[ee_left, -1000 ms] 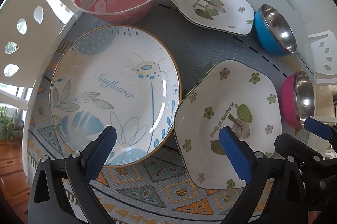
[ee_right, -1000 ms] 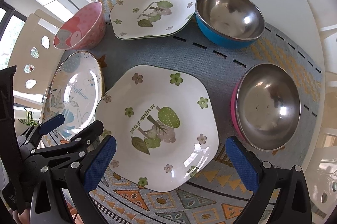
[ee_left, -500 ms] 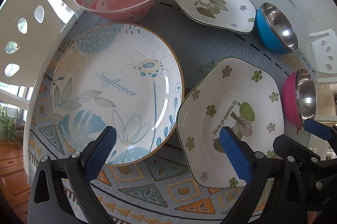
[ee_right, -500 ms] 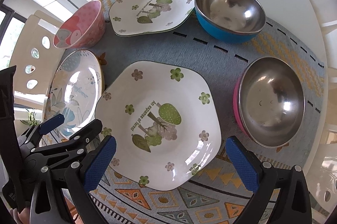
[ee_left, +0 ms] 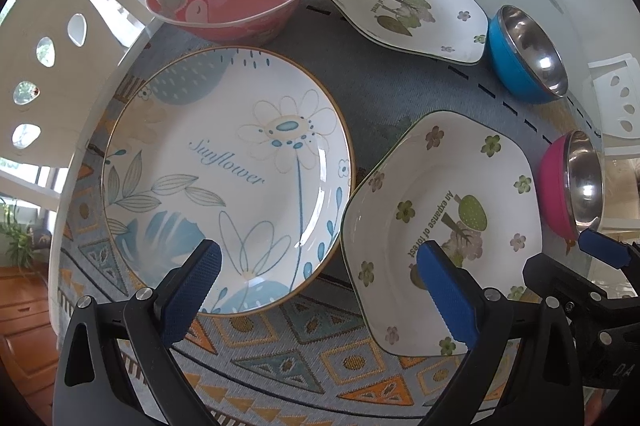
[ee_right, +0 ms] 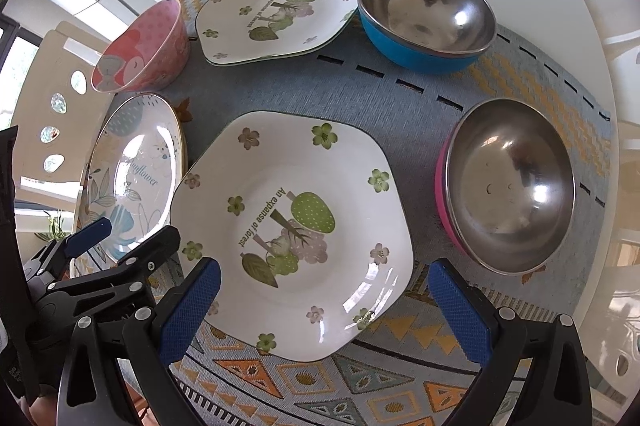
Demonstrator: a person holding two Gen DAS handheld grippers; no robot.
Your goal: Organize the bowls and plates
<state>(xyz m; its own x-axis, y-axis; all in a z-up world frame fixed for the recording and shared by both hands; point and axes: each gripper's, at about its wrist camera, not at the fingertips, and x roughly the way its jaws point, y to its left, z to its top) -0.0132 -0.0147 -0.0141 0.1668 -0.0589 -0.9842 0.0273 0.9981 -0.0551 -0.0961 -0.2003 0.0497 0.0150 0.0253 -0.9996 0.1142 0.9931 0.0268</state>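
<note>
Both grippers have eased down and forward over the last second, so the dishes now sit larger and nearer in each view. Closest to the right gripper (ee_right: 324, 310), whose jaws are spread wide and hold nothing, lies the near hexagonal plate (ee_right: 292, 230), flat on the woven mat (ee_right: 400, 93). The left gripper (ee_left: 320, 290) is likewise released, hovering over the near rim of the Sunflower plate (ee_left: 228, 181), which sits just beside the hexagonal one.

These plates look glazed, stiff and breakable, and probably slippery under rubber pads; the raised rim at the near edge seems the only place to pinch.

Farther off stand the pink steel bowl (ee_right: 508, 185), the blue steel bowl (ee_right: 428, 17), a second hexagonal plate (ee_right: 276, 9) and the pink patterned bowl (ee_right: 140, 53). The steel bowls likely handle lighter and tougher.

Whether the two near plates touch or overlap cannot be told. Gripper arms cover the mat's near edge.
</note>
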